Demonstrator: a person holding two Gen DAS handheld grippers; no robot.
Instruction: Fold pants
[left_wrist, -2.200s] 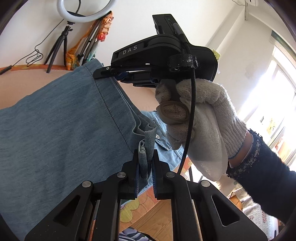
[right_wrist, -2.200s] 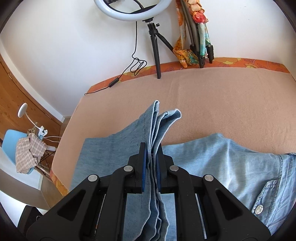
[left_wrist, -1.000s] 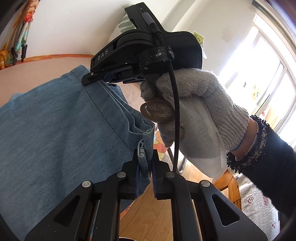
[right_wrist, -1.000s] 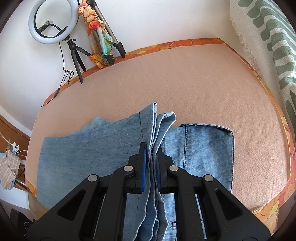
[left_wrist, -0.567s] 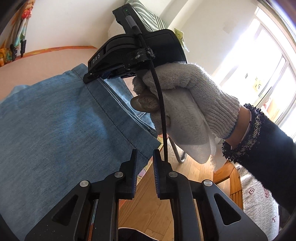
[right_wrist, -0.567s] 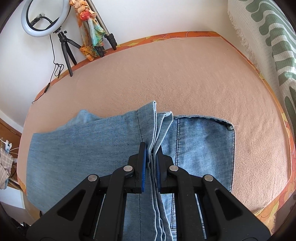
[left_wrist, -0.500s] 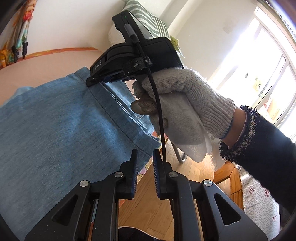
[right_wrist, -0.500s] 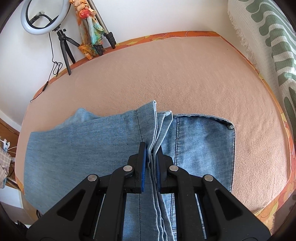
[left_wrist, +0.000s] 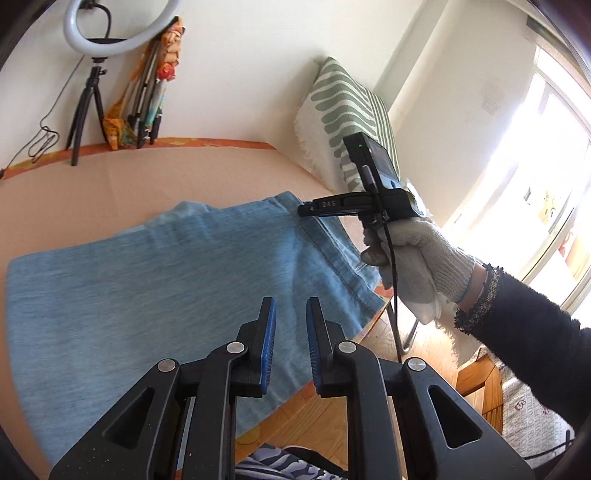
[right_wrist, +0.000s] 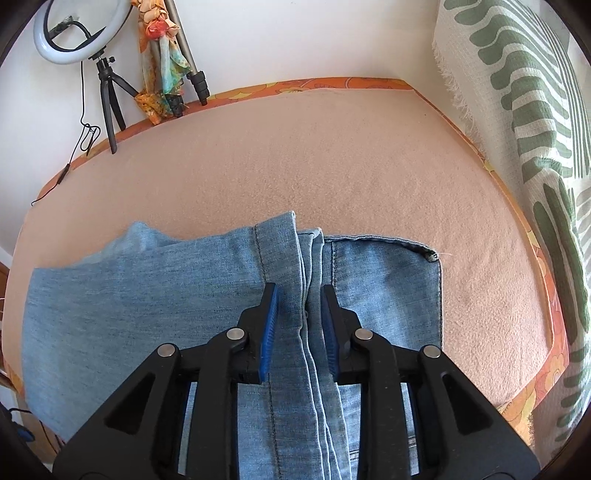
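The pants (right_wrist: 147, 314) lie folded on the peach-covered bed (right_wrist: 295, 166), near its front edge, the denim spread flat with the layered hems toward the right side of the bed.

My left gripper (left_wrist: 290, 338) stands with its jaws parted and nothing between the blue pads (left_wrist: 267, 343); it hovers over the front edge of the pants, clear of the cloth.

My right gripper (right_wrist: 298, 323) has its jaws spread wider, straddling the stacked hem edges of the pants. The pads are apart from the fabric on both sides, so it has no grip on the denim. In the left wrist view this gripper sits at the far right corner of the pants, held in my gloved right hand (left_wrist: 417, 254).

Beyond the pants, at the far left corner of the bed, a ring light (right_wrist: 74, 33) stands on a tripod against the wall. A green-patterned blanket (right_wrist: 535, 147) hangs along the right side of the bed.
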